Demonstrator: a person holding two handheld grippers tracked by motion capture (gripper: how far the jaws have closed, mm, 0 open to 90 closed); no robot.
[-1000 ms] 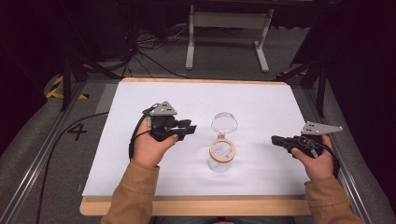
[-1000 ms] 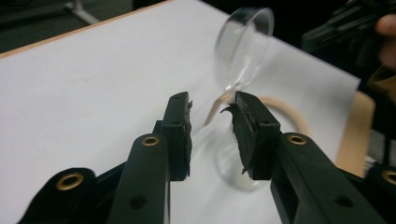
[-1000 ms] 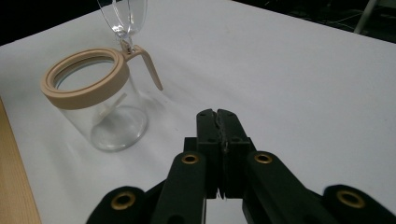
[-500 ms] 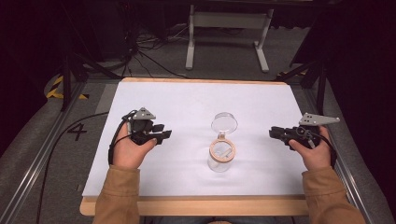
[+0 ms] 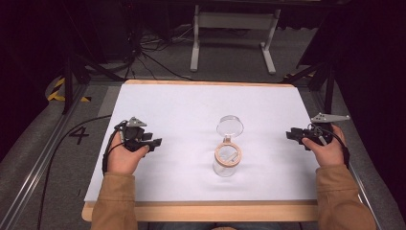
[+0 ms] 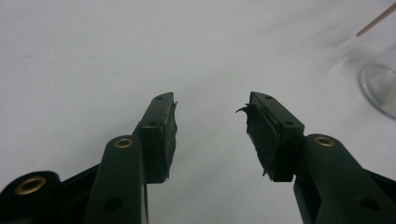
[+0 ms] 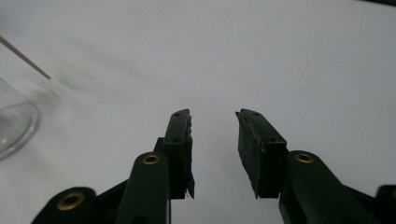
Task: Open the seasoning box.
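Note:
A clear glass jar [image 5: 227,163] with a tan rim stands at the middle of the white table [image 5: 191,105], its hinged round lid [image 5: 230,126] swung open on the far side. My left gripper [image 5: 156,142] lies low to the left of the jar and points at it. Its jaws have just been opening and stand open with nothing between them [image 6: 211,105]. The jar's base [image 6: 380,88] shows at that view's right edge. My right gripper [image 5: 290,135] sits right of the jar, also just opened and holding nothing [image 7: 213,119]. The glass [image 7: 14,123] shows at the left in the right gripper view.
The white sheet covers a wooden tabletop whose near edge [image 5: 201,212] runs in front of my sleeves. Dark floor, cables and a metal stand [image 5: 234,28] lie beyond the far edge. A rail with a "4" mark [image 5: 79,135] runs along the left.
My left hand has pulled away from the jar, leftward and toward the near edge, sinking to the table. My right hand has shifted slightly outward and farther back. The jar has stayed put.

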